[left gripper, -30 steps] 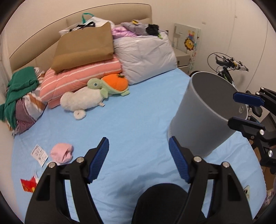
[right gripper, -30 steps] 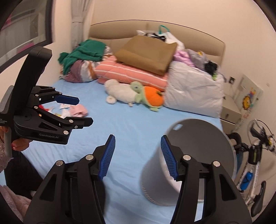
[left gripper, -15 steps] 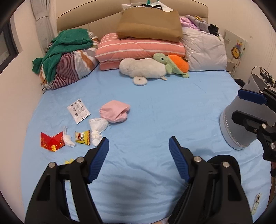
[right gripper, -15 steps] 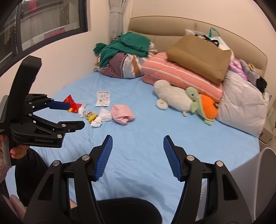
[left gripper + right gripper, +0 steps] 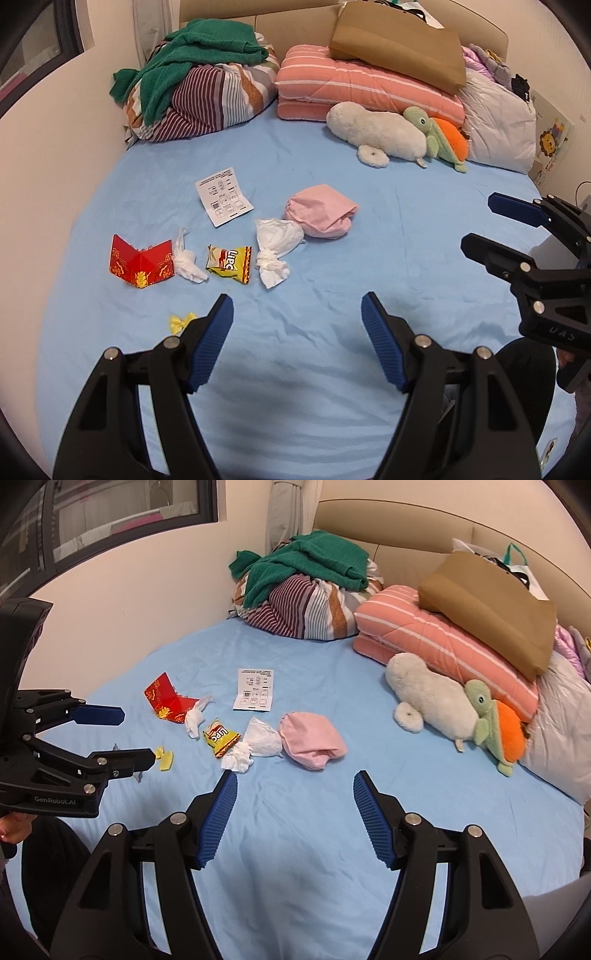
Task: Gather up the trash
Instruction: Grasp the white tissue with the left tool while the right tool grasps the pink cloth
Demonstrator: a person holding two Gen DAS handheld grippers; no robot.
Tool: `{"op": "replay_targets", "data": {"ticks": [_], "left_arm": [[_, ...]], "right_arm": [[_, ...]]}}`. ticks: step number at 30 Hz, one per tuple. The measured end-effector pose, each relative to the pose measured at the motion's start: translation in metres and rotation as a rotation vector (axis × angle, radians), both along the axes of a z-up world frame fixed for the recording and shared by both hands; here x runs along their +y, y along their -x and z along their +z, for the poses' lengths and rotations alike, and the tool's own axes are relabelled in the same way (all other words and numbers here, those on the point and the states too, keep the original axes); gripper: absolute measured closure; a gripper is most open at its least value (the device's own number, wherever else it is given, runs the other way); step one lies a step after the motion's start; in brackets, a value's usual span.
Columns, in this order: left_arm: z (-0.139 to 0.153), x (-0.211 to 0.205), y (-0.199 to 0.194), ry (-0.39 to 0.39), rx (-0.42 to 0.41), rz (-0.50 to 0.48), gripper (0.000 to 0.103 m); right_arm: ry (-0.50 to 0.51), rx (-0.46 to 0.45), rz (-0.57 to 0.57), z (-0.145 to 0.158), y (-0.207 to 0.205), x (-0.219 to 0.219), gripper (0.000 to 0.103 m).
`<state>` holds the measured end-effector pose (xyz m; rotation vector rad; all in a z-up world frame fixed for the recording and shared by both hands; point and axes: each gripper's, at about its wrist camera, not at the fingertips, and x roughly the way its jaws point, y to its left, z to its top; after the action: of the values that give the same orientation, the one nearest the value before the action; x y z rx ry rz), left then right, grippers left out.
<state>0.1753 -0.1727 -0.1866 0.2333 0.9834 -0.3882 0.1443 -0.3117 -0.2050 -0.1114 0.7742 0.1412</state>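
- The left hand-held gripper [image 5: 297, 319] is open wide. Nothing is between its blue pads [image 5: 212, 341], and it holds nothing. It points down at the blue bed sheet [image 5: 314, 424].
- The right hand-held gripper [image 5: 295, 799] has its jaws opening. Nothing is between them, only bare sheet below.
- Just in front of the left hand-held gripper's left finger lies a small yellow candy wrapper [image 5: 183, 322].
- A bit farther ahead, the trash lies in a row on the bed. From left to right there is a red folded paper [image 5: 142, 264], a small crumpled white tissue [image 5: 188, 263], a yellow snack bag [image 5: 229, 263] and a bigger white tissue [image 5: 275, 251].
- The small tissue touches the red paper. The bigger tissue touches a pink cloth [image 5: 321, 216] behind it.
- A white paper leaflet [image 5: 223, 201] lies flat past the snack bag.
- From the right hand-held gripper, the bigger tissue is just ahead of its left finger, with the snack bag beside it.
- Far ahead, at the head of the bed, sit a white plush toy [image 5: 376, 134] and a green and orange turtle toy [image 5: 441, 138].
- Behind them are a pink striped quilt [image 5: 354, 92] with a brown bag [image 5: 399, 62] on top, and a green towel [image 5: 192, 62] on a striped bundle [image 5: 207, 101].
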Motion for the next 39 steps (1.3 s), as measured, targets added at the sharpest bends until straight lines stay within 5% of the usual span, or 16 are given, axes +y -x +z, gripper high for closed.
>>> {"op": "replay_targets", "data": {"ticks": [18, 32, 34, 39], "left_arm": [[-0.122, -0.001, -0.114, -0.002, 0.195, 0.054, 0.031], [-0.191, -0.023, -0.169, -0.02, 0.253, 0.05, 0.033], [-0.198, -0.024, -0.172, -0.017, 0.263, 0.048, 0.037], [-0.209, -0.025, -0.174, -0.022, 0.277, 0.059, 0.067]], "right_arm": [[0.014, 0.123, -0.081, -0.114, -0.144, -0.008, 0.036], [-0.049, 0.215, -0.095, -0.179, -0.195, -0.017, 0.037], [-0.042, 0.216, -0.077, -0.181, -0.197, -0.014, 0.041], [-0.048, 0.247, -0.021, -0.189, -0.2, -0.007, 0.086]]}}
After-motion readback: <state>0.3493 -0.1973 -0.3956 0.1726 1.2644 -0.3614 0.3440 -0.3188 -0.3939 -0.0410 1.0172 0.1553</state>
